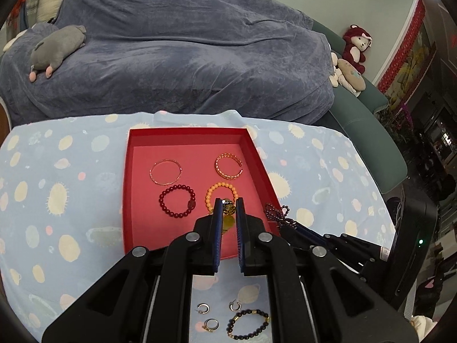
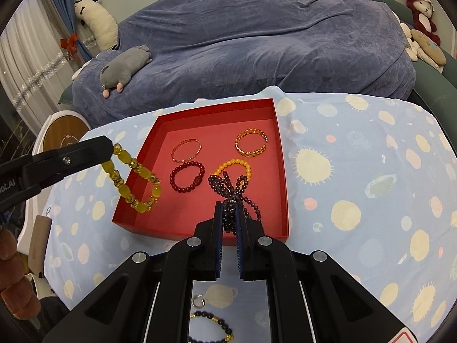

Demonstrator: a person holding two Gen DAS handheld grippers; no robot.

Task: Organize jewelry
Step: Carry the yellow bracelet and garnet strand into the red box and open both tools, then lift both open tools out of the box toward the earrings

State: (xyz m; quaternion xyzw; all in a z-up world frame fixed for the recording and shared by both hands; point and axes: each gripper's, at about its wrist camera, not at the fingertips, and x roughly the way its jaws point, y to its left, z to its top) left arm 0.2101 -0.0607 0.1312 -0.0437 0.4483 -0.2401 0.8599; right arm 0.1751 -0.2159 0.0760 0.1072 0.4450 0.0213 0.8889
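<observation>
The left tongs (image 2: 110, 147) are clamped on a yellow bead bracelet (image 2: 134, 180), which dangles over the left wall of the red box (image 2: 200, 230). In the box lie four bracelets. The right tongs (image 2: 229, 214) are pinched tight on a dark purple bead strand (image 2: 228, 188), held above the box's near right part on the table (image 2: 357, 171).

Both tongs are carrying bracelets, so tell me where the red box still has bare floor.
Free: the near strip of the red box, between the dark red bead bracelet and the front wall. Some room behind the thin bangle and gold cuff. Crowded: the middle, where those and the orange bead bracelet lie.
</observation>
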